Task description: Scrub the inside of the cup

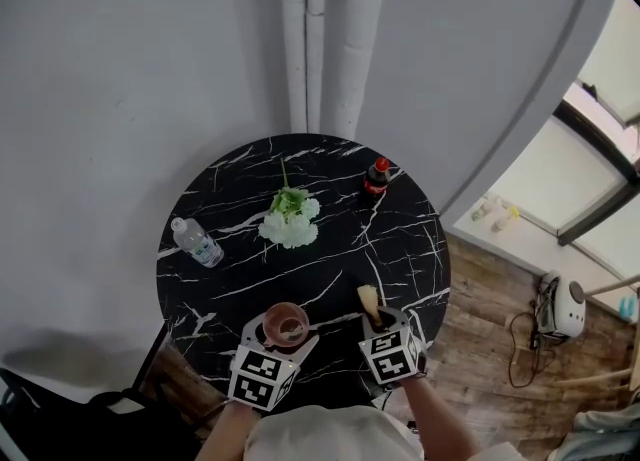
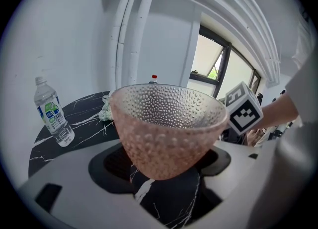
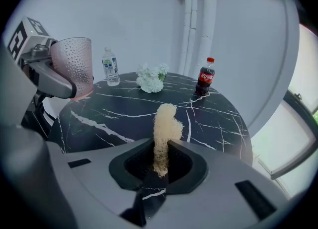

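A pink dimpled glass cup point(image 2: 166, 128) is held upright between the jaws of my left gripper point(image 2: 164, 171), which is shut on it. In the head view the cup point(image 1: 286, 322) hangs over the near edge of the round black marble table point(image 1: 400, 239), and in the right gripper view the cup point(image 3: 74, 71) shows at the left. My right gripper point(image 3: 161, 166) is shut on a tan loofah scrubber point(image 3: 164, 131) that stands up between its jaws. The scrubber point(image 1: 368, 301) is to the right of the cup, apart from it.
On the table stand a clear water bottle point(image 1: 196, 242) at the left, a white flower bunch point(image 1: 290, 221) in the middle and a cola bottle point(image 1: 376, 177) at the back right. Pipes point(image 1: 306, 39) run up the grey wall behind. Wooden floor point(image 1: 500, 299) lies at the right.
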`<state>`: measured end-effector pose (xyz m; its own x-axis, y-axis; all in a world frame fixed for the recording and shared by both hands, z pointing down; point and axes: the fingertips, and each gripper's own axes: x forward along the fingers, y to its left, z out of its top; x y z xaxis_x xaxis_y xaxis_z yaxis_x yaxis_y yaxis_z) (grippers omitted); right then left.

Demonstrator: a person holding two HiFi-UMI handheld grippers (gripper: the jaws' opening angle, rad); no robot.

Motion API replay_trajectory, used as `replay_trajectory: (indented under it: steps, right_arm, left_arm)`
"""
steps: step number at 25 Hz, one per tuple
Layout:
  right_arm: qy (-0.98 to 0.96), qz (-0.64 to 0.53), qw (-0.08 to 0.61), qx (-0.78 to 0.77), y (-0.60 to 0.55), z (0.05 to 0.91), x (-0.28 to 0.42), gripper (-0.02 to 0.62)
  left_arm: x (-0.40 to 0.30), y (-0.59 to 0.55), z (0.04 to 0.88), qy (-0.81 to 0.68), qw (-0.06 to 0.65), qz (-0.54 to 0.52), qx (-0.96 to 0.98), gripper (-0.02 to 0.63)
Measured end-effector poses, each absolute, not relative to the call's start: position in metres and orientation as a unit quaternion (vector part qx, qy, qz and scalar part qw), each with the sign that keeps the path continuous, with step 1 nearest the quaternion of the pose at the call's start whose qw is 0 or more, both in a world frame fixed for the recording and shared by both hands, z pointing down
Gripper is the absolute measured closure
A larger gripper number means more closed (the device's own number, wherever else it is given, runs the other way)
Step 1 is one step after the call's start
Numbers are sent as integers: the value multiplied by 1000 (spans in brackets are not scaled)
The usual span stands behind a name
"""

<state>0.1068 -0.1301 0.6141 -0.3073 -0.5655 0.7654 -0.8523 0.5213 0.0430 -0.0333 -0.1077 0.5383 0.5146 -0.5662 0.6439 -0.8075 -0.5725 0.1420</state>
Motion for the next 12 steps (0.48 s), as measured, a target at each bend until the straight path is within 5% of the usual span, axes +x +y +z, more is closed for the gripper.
replay_trajectory:
  steps: [12]
  right_arm:
    - [-817, 127, 347, 443, -128, 566, 85, 532]
  left_arm:
    - [-38, -105, 538, -368, 199, 305, 855, 255]
